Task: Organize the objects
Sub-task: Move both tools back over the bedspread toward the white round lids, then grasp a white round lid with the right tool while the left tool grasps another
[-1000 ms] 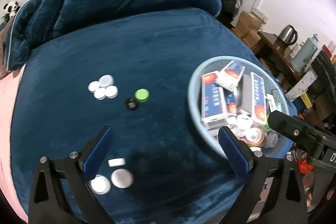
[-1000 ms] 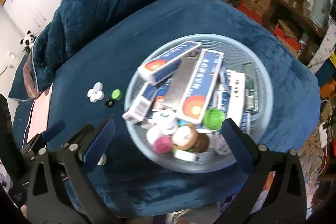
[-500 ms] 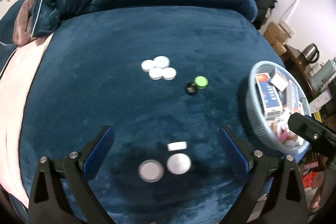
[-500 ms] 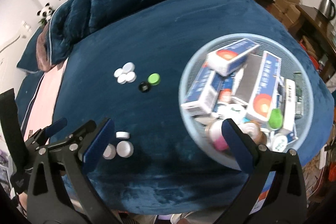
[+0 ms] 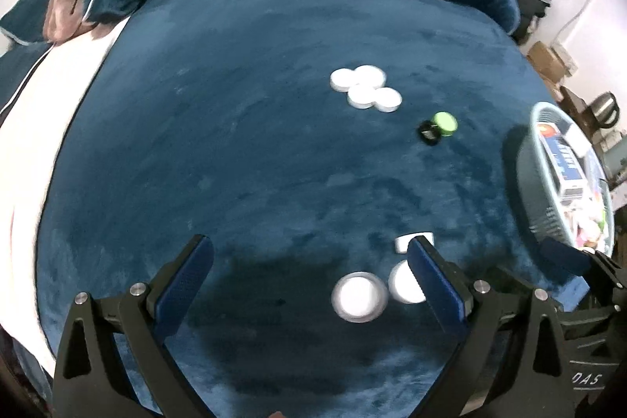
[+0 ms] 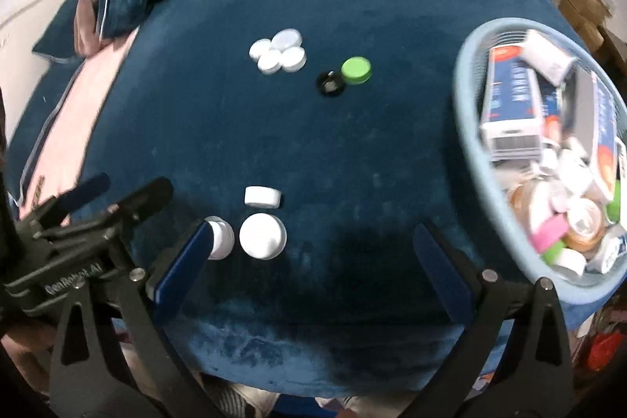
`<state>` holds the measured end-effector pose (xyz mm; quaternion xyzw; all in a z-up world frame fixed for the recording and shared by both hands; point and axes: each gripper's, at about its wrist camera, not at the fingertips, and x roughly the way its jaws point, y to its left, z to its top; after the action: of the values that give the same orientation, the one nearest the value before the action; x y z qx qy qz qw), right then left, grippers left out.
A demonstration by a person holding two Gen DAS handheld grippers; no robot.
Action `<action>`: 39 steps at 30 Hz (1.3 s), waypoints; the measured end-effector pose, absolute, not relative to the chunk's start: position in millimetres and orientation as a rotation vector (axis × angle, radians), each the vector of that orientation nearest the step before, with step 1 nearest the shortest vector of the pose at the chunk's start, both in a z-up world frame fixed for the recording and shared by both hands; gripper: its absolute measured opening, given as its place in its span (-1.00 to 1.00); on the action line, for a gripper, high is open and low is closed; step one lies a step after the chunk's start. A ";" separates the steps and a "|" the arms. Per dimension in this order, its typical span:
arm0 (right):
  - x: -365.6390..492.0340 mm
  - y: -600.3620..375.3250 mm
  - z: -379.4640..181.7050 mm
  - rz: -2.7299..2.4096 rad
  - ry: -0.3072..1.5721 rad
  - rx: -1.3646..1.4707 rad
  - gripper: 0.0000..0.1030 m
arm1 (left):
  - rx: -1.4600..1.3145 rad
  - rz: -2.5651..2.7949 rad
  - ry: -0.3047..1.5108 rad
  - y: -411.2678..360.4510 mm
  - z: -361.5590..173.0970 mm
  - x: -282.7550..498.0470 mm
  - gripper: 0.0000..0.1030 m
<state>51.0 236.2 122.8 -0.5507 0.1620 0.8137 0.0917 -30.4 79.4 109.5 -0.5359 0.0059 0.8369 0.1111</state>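
Lying flat: small white lid (image 6: 262, 197), crosswise.

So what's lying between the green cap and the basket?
Nothing: only bare blue blanket lies between the green cap and the basket, clearest in the right wrist view.

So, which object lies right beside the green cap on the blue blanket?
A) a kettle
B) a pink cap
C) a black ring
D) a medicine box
C: the black ring lies against the green cap on the blanket; pink caps and boxes are in the basket.
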 end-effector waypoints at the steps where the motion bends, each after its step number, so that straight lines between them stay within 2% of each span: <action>1: 48.5 233.7 119.9 2.415 0.477 -1.646 0.99 | -1.587 2.461 0.011 76.1 106.5 -31.6 0.93; 6: 41.0 223.9 101.3 2.395 0.468 -1.711 0.99 | -1.623 2.487 0.009 62.2 95.0 -35.9 0.93; 12: 37.6 207.4 84.5 2.362 0.337 -1.782 0.95 | -1.658 2.489 -0.009 50.5 86.0 -39.7 0.93; 15: 36.0 197.3 78.7 2.367 0.274 -1.816 0.83 | -1.650 2.482 -0.016 50.3 86.0 -40.0 0.93; 18: 34.2 193.7 68.5 2.373 0.230 -1.861 0.47 | -1.649 2.475 -0.022 50.5 85.6 -41.5 0.93; 22: 36.4 194.8 69.2 2.446 0.297 -1.853 -0.21 | -1.636 2.463 -0.031 56.3 86.2 -43.3 0.93; 35: 68.8 284.4 85.8 2.282 0.676 -1.707 -0.21 | -1.590 2.272 0.087 133.7 73.0 -34.4 0.92; 39: 76.3 292.2 87.0 2.267 0.693 -1.664 -0.21 | -1.605 2.206 0.181 152.9 62.6 -27.9 0.74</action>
<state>76.3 292.2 87.0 -0.5701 0.2375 0.7769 0.1224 -27.9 152.9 62.6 -0.5750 0.0650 0.7900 0.2024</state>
